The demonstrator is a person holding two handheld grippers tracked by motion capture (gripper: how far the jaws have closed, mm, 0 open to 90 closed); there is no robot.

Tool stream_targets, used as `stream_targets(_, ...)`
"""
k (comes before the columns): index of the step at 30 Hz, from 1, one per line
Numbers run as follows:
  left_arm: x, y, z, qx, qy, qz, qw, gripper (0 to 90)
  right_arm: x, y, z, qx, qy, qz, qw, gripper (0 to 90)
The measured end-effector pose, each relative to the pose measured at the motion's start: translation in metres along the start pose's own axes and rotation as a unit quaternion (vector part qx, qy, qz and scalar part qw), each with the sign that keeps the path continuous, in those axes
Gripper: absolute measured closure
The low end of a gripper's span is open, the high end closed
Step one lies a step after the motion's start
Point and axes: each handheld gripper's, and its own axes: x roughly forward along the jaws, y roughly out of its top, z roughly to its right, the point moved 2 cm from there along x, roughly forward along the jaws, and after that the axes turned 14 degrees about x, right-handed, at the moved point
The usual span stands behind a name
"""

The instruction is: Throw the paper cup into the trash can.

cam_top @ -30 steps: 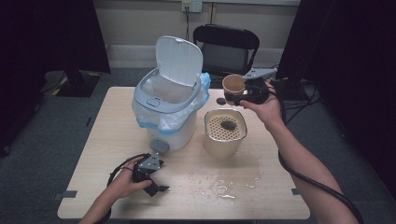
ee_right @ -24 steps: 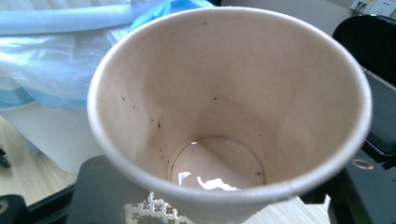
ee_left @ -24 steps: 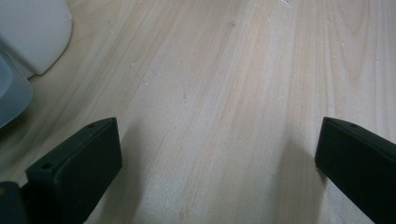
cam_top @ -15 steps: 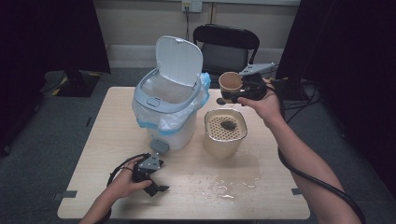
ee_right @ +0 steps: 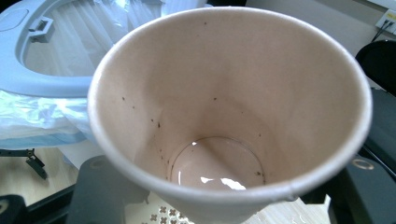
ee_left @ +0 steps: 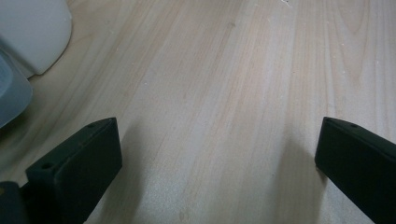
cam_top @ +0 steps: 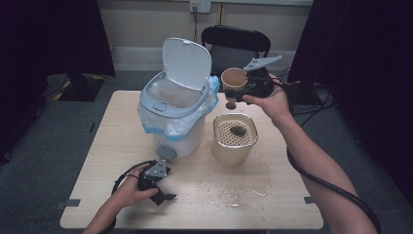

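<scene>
A light wooden table (cam_top: 97,185) carries a white lidded trash bin (cam_top: 173,119) at its centre-left, its flip lid (cam_top: 187,63) standing open and a clear plastic liner (cam_top: 195,114) with a blue edge folded over the rim. A black chair (cam_top: 236,44) stands behind the table. Just right of the bin sits a cream round container (cam_top: 234,141) with a perforated strainer top; a small dark lump, possibly wet residue, lies on the strainer. A splash of liquid (cam_top: 243,192) spreads on the tabletop in front of that container.

The right gripper (cam_top: 246,87) is held up above the far side of the table, between the bin and the strainer container, its jaws pinching a brown paper cup (cam_top: 234,79). In the right gripper view the paper cup (ee_right: 229,116) is tipped toward the camera, with dark specks on its inner wall and a thin film of liquid at the bottom.

The left gripper (cam_top: 163,192) rests low on the near left of the table, jaws spread wide over bare wood.
</scene>
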Motion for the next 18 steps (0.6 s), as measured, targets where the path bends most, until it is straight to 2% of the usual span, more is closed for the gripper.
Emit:
stream_targets(9, 0.0, 0.0, 0.0, 0.0, 0.001, 0.0, 1.0, 0.0, 0.001, 0.016, -0.014, -0.013, 0.014, -0.004, 0.9998, 36.0)
stream_targets(18, 0.0, 0.0, 0.0, -0.001, 0.002, 0.0, 1.0, 0.0, -0.001, 0.033, -0.023, -0.022, 0.016, -0.002, 0.9996, 36.0)
